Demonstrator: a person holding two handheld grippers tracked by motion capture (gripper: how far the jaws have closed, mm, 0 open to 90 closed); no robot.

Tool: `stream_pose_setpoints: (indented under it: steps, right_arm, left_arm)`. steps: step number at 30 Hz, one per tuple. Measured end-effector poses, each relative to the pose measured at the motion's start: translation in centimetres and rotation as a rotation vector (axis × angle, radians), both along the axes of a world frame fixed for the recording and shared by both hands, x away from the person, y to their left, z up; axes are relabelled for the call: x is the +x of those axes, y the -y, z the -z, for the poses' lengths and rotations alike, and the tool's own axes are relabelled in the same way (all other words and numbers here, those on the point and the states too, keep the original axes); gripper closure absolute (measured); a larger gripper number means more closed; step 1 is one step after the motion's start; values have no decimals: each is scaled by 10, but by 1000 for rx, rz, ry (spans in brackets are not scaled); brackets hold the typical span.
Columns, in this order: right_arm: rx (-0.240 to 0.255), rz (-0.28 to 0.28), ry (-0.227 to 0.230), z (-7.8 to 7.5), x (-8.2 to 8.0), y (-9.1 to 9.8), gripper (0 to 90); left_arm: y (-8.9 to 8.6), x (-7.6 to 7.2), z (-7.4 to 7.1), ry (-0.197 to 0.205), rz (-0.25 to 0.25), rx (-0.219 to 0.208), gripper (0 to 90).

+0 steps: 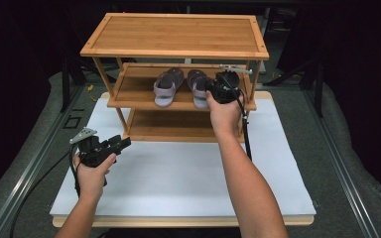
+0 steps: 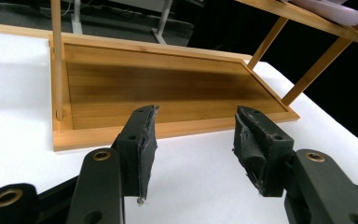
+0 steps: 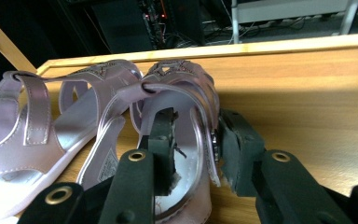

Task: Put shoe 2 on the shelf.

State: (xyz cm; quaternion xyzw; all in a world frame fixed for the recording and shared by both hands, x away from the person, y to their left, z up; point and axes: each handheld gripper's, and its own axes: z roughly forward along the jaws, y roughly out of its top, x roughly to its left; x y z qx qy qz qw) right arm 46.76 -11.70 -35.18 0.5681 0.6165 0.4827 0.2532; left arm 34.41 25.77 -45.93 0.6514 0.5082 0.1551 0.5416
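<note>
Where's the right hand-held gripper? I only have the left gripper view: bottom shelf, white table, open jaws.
Observer: The right hand-held gripper is up at the rack's middle shelf, on the right sandal.
Operator: Clamped on it?
Observer: No. One jaw is inside the sandal and one outside its side strap, with a gap left at the inner pad.
Operator: Second sandal?
Observer: The left sandal lies beside it on the same shelf.

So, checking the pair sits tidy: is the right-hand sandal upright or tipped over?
Upright: the right-hand sandal rests sole-down on the middle shelf, straps arching upward.
</note>
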Motion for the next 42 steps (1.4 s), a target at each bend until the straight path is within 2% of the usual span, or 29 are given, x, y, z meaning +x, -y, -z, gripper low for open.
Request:
stream_pose_setpoints:
  steps: [1,7,10,12,16,19,22,25,27,31,35,37,42]
  right_arm:
    - [-16,-3,-18,-2,-1,1,661]
    - [-34,-15,16,-9,-11,3,622]
    - [-38,-38,33,-13,-16,6,616]
    - [-56,-43,38,-16,-21,9,614]
    - [-55,-64,57,-19,-32,14,612]
    - [-63,-85,85,-17,-44,20,615]
    - [-67,-100,100,-14,-55,28,638]
    - [-86,-88,117,-11,-62,35,693]
    - [-89,-85,113,-7,-61,39,740]
    - [-79,-100,75,4,-53,41,812]
    - [-75,-102,50,14,-42,39,867]
    - [-67,-113,39,17,-37,37,894]
    - [-65,-101,6,20,-23,34,889]
  left_arm:
    - [0,0,0,2,0,2,485]
    - [4,1,-2,10,5,19,486]
    - [8,2,-5,19,10,28,488]
    - [11,4,-8,24,13,33,490]
    - [16,11,-18,48,12,39,509]
    - [21,20,-27,62,12,56,559]
    - [28,29,-40,95,6,81,649]
    - [35,39,-54,129,0,108,737]
    - [40,48,-62,144,-3,104,789]
    - [49,68,-73,150,-16,104,889]
    - [57,89,-77,122,-18,113,898]
    - [62,97,-79,123,-30,123,898]
    - [75,114,-83,104,-22,158,899]
